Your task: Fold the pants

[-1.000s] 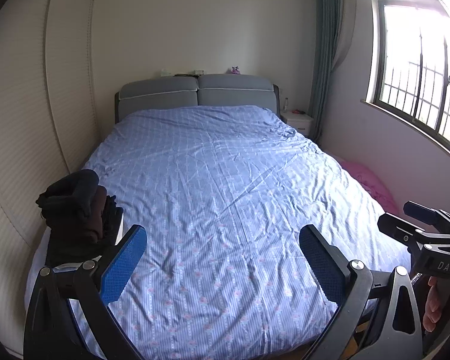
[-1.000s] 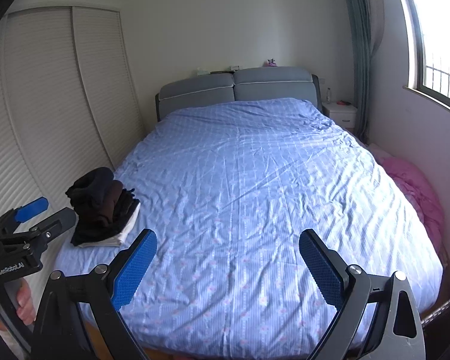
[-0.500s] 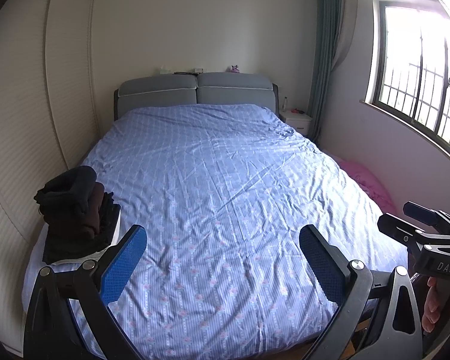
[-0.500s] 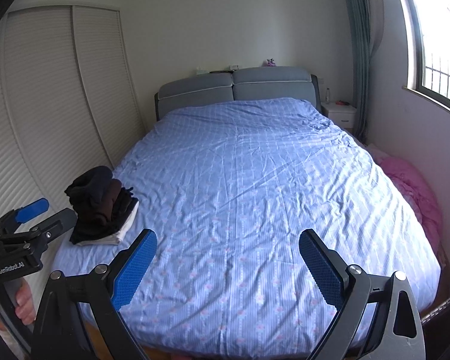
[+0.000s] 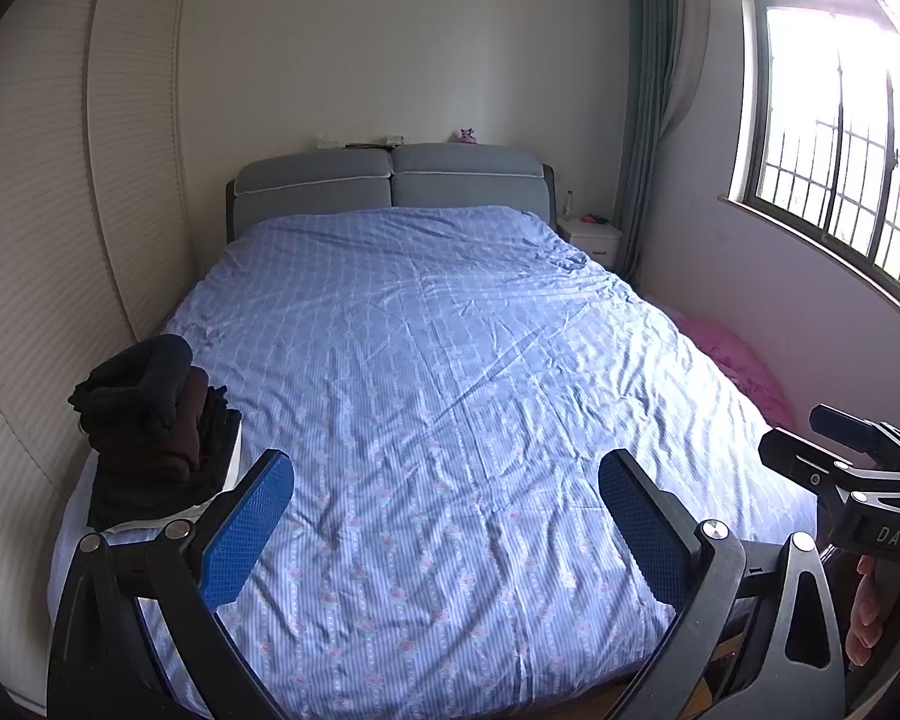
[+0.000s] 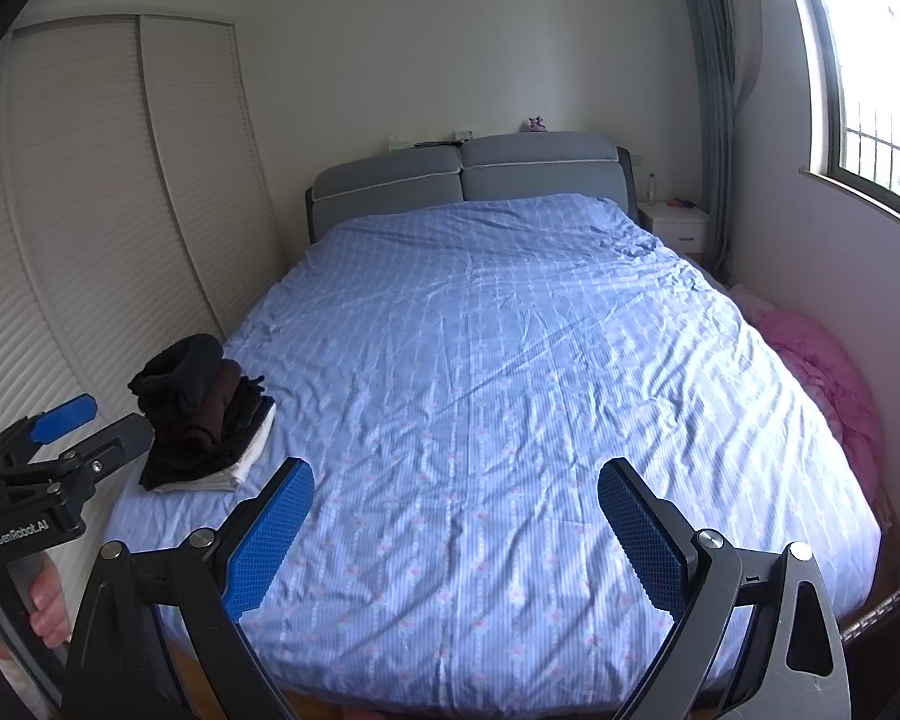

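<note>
A stack of folded dark clothes (image 5: 150, 426) (image 6: 204, 414), black and brown over a white piece, sits on the bed's near left corner. My left gripper (image 5: 444, 516) hovers open above the foot of the bed, its blue pads (image 5: 246, 531) wide apart and empty. My right gripper (image 6: 453, 531) is likewise open and empty over the foot of the bed, to the right of the stack. Each gripper also appears at the edge of the other's view, held by a hand. No unfolded pants are visible on the bed.
A blue patterned bedspread (image 5: 450, 360) covers the bed up to a grey headboard (image 5: 390, 180). A slatted wardrobe (image 6: 90, 210) lines the left wall. A pink blanket (image 6: 828, 384) lies on the floor at right, a white nightstand (image 6: 678, 228) beyond it under the window.
Both grippers have pulled back slightly from the bed, so the bed and the clothes stack sit a little farther off. Both stay open.
</note>
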{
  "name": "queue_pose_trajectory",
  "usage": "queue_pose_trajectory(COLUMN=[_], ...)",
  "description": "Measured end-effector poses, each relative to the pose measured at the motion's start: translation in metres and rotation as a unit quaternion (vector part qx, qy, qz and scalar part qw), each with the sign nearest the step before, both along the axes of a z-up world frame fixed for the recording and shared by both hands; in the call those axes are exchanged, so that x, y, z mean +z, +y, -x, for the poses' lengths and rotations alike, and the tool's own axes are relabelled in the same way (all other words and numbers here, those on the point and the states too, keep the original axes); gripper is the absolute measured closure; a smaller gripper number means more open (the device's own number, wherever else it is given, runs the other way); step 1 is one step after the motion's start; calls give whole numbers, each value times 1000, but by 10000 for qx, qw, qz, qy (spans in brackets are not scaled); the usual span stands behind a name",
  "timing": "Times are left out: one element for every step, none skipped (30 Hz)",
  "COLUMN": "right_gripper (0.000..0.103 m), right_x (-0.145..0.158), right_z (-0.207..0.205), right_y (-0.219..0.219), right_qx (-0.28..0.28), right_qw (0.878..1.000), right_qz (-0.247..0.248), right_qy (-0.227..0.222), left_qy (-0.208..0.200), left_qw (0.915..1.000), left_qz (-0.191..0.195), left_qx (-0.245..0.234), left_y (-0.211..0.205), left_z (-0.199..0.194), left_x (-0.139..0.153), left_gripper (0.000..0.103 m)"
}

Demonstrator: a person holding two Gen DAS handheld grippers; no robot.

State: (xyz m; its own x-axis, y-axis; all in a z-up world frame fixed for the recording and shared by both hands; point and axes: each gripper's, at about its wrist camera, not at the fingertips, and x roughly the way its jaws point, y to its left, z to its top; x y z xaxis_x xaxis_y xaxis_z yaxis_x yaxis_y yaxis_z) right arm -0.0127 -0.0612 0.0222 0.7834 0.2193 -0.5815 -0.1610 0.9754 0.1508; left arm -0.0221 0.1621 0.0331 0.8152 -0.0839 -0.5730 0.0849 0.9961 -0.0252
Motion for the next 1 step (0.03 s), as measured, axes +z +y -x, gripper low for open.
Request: queue_pose_trajectory(right_gripper=[6], right_x=[0], right_z=[1], right_y=[0], right_qx=[-7], right_qw=[10000], right_qz=[-8], right_qy=[5], left_qy=[5], left_qw=[10000], left_qz=[7], left_qx=[-8], left_y=[0], left_z=[0], left_x=[0], left_gripper=[0])
